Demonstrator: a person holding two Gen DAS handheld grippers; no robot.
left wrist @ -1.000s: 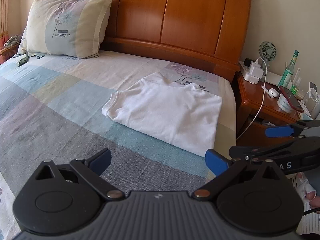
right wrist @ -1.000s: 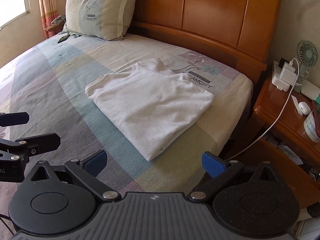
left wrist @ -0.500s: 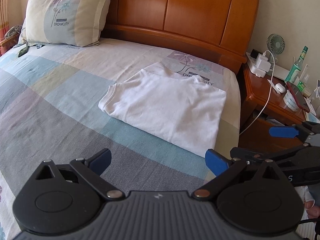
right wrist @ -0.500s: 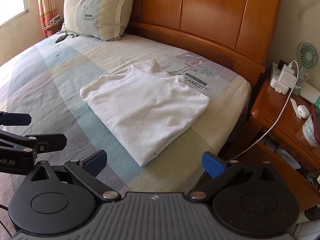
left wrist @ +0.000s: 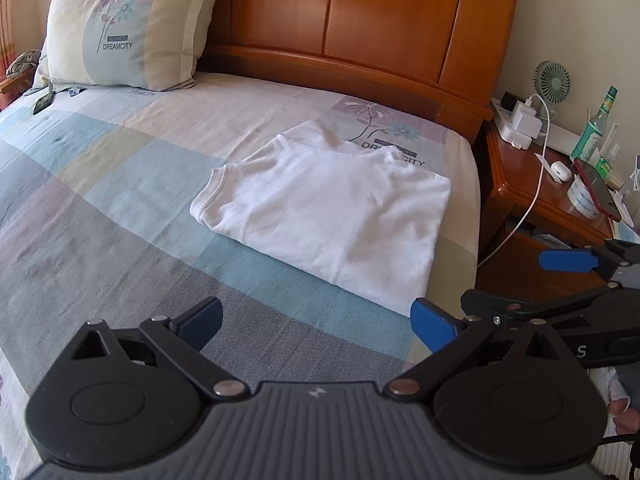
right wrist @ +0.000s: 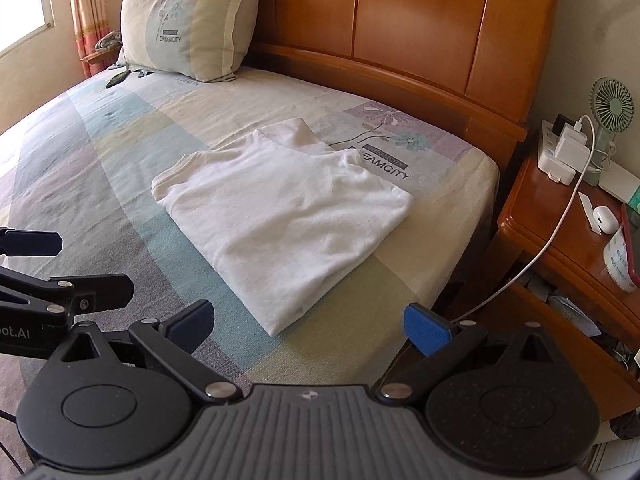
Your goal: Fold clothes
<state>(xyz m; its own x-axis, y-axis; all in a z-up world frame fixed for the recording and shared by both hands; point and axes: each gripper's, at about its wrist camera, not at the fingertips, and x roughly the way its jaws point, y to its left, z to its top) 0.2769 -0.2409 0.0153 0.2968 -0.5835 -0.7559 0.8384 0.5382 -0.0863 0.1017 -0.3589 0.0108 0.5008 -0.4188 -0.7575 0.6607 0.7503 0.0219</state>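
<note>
White shirt [left wrist: 328, 216], folded, is laid near the bed's [left wrist: 120, 208] right edge below the headboard; left tool [left wrist: 316, 316] and right tool [right wrist: 306, 322], spread empty, have been drawn back, so folding is judged finished.

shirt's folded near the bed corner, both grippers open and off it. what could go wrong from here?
1. The shirt lies close to the bed's nightstand-side edge; a push or clumsy grab could slide it off.
2. A sleeve sticks out at the far side; lifting by one layer may undo the fold.
3. The right gripper is near the charger cable hanging off the nightstand; a swing right might snag it. The left gripper looks clear.
</note>
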